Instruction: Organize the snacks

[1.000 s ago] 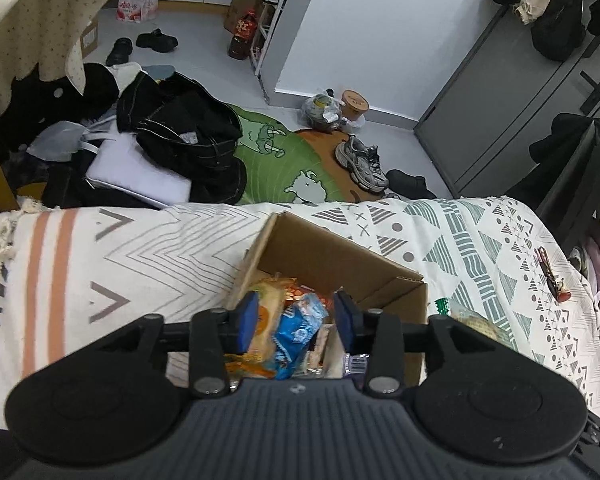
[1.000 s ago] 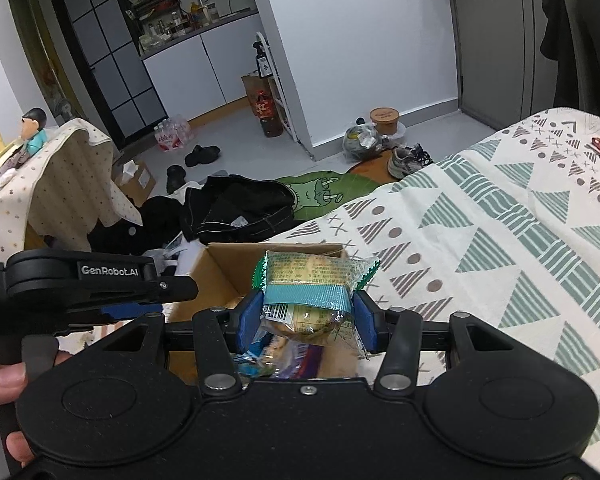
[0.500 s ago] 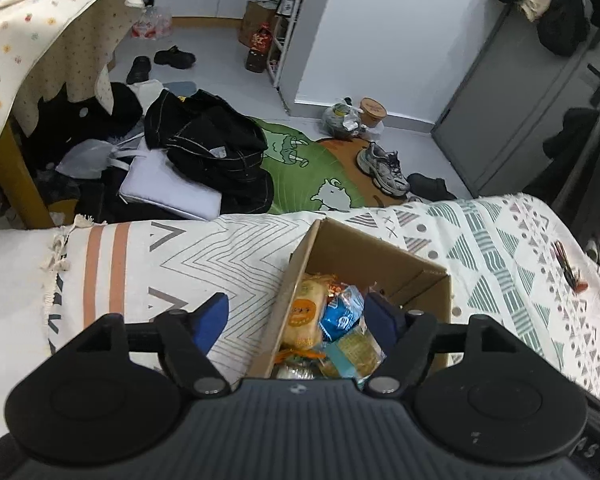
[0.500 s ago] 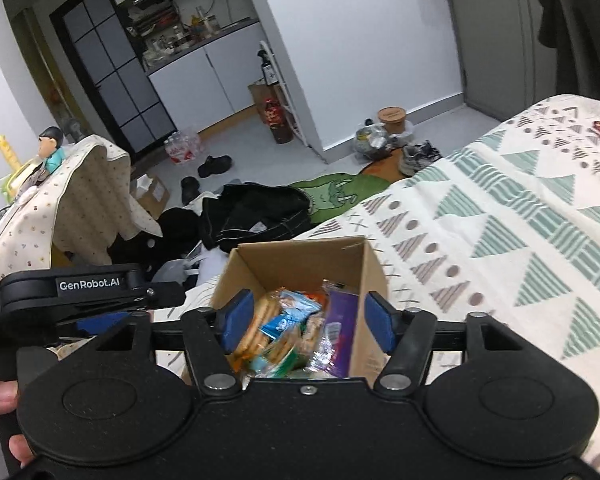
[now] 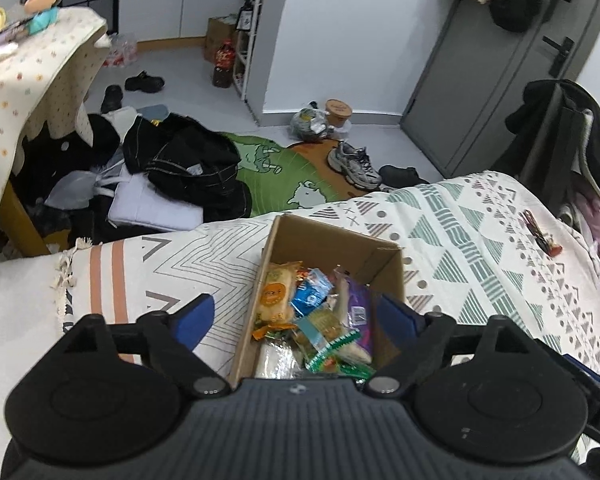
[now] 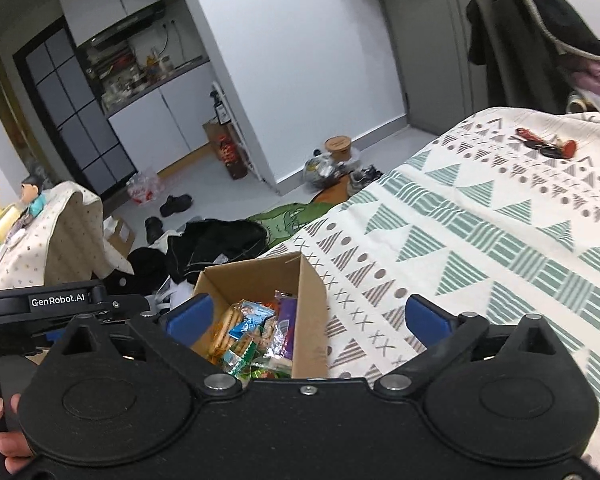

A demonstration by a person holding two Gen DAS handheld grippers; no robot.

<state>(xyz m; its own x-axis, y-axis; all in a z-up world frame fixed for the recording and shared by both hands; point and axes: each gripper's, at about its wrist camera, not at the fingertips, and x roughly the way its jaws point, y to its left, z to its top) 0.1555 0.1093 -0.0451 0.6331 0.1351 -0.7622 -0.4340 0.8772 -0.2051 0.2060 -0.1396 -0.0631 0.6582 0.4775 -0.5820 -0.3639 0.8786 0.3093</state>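
Note:
A brown cardboard box stands on the patterned bedspread, filled with several snack packets: an orange cracker pack, a blue packet, a purple packet and a green-edged packet. My left gripper hangs open above the near end of the box, its blue pads wide apart and holding nothing. My right gripper is also open and holds nothing, over the box's right wall. The left gripper's body shows at the left of the right wrist view.
The bedspread stretches to the right, with keys and a red tag lying far off. Beyond the bed's edge lie black clothes, a green rug and shoes. A cloth-covered table stands at the left.
My right gripper opened and let go of the green-edged packet, which now lies in the box. My left gripper opened wide too. Both have drawn back and up from the box.

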